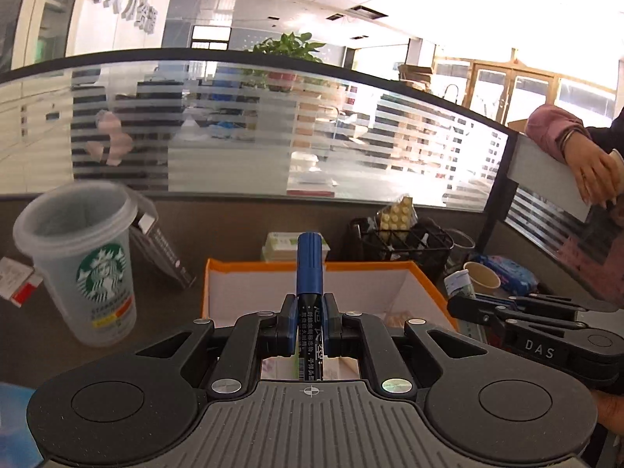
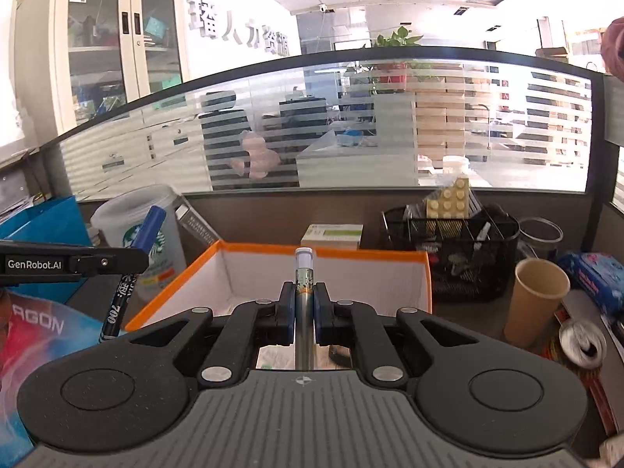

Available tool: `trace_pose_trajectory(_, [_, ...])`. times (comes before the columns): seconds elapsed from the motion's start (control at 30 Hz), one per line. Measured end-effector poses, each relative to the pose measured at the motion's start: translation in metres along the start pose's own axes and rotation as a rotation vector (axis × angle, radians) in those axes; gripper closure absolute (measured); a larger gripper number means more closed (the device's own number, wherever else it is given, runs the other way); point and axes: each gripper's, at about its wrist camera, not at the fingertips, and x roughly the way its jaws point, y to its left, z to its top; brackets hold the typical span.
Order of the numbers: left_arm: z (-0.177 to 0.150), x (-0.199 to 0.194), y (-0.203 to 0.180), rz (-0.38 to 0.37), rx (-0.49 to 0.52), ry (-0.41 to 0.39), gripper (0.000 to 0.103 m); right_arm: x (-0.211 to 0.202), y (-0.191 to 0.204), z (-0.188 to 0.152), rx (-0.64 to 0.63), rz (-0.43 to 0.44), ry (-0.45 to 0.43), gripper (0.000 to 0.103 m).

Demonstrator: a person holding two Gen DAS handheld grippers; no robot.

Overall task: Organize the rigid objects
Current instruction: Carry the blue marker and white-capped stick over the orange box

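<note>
The blue-capped marker (image 1: 310, 269) sits clamped between the pads of the left gripper (image 1: 310, 312), its cap pointing forward and its black printed barrel running back between the fingers. The jaws are drawn in tight on the barrel, with no gap to either side. From the right wrist view the same marker (image 2: 150, 226) shows tilted, cap up and printed barrel slanting down to the lower left, in front of the Starbucks cup (image 2: 146, 234).

The right gripper (image 2: 304, 300) is likewise closed hard on a slim metallic pen (image 2: 304, 273), whose pale clear-looking tip points ahead. Its pads press both sides of the shaft.

Both tools hang above the near end of an orange-rimmed box (image 1: 273, 265) with white inner walls; the bottom of the box is mostly hidden behind the grippers, though some flat items show through the gaps under the fingers.

Behind the box stands a small green-and-white carton (image 2: 331, 236). To its right is a black mesh organizer (image 2: 468, 249) with a yellow studded brick plate (image 2: 448, 199) poking out of it. A brown paper cup (image 2: 534, 300) stands further right, just beside a drinks can (image 2: 583, 345). A person's hand (image 1: 592, 171) rests on the partition edge at the far right.
</note>
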Motion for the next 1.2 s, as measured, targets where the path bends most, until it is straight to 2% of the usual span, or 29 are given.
trace_pose_trajectory(0.17, [0.001,0.033,-0.001,0.014,0.004,0.051,0.093,0.030,-0.007,0.009,-0.005,-0.019,0.047,0.094])
trace_pose_trajectory(0.47, [-0.024,0.091,0.000,0.038,-0.006,0.180,0.093,0.081,-0.015,-0.017,-0.032,-0.063,0.190,0.094])
trace_pose_trajectory(0.93, [-0.031,0.118,0.008,0.070,-0.009,0.242,0.093,0.115,-0.022,-0.033,-0.094,-0.124,0.331,0.094])
trace_pose_trajectory(1.2, [-0.032,0.129,0.010,0.077,-0.018,0.269,0.093,0.117,-0.020,-0.032,-0.125,-0.129,0.351,0.094])
